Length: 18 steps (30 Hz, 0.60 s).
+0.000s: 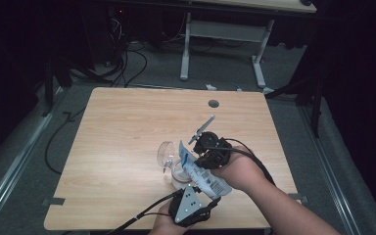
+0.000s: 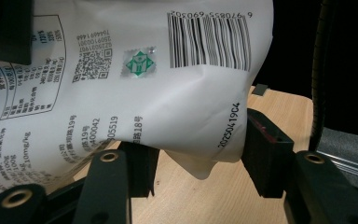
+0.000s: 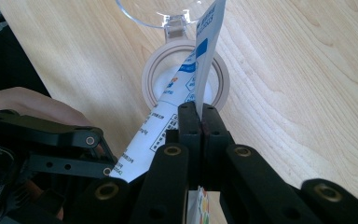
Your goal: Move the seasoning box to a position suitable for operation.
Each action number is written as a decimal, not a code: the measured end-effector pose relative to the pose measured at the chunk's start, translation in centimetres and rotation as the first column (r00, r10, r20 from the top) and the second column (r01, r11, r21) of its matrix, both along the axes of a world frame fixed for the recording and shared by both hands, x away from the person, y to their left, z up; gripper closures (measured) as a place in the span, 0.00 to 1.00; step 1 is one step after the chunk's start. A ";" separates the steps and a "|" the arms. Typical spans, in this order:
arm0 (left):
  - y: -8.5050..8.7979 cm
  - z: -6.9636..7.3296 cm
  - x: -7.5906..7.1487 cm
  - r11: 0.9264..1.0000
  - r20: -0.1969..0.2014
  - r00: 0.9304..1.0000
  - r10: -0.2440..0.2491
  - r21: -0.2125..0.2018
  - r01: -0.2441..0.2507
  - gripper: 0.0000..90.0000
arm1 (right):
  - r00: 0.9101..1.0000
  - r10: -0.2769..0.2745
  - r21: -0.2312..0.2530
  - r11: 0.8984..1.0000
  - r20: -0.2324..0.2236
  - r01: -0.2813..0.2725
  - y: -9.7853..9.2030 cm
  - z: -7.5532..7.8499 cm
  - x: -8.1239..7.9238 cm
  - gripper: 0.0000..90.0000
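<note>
Your right gripper point(image 3: 200, 109) has its jaws clamped tight on the thin edge of a white printed pouch point(image 3: 186, 93), the two black pads pressed together with only the film between them. In the high view that same gripper point(image 1: 206, 155) sits at the pouch's point(image 1: 203, 174) upper end, tilting it over a round open jar point(image 1: 178, 177) on the wooden table point(image 1: 127, 127). In the right gripper view the pouch's corner hangs over the jar's mouth point(image 3: 154, 77), and the jar's clear hinged lid point(image 3: 158, 11) stands flipped back beyond it. Your left gripper point(image 2: 198, 156) has its jaws set wide around the pouch's bulging lower end point(image 2: 158, 93), barcode and printed date facing the camera; the right-hand pad touches the pouch's side, while the left-hand pad sits beneath the fold, and whether it presses cannot be told. In the high view the left gripper point(image 1: 210, 201) lies near the table's front edge, just below the pouch, both of your hands close together
</note>
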<state>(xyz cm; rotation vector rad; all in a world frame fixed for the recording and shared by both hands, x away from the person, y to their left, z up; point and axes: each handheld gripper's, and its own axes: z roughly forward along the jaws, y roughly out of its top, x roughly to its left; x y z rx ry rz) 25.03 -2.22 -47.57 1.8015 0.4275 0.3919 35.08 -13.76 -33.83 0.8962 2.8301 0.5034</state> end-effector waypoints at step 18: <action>0.0 0.1 -0.1 1.000 0.000 1.000 -0.003 -0.012 0.003 0.56 | 1.000 -0.001 0.001 1.000 0.004 0.001 0.1 0.0 0.1 1.00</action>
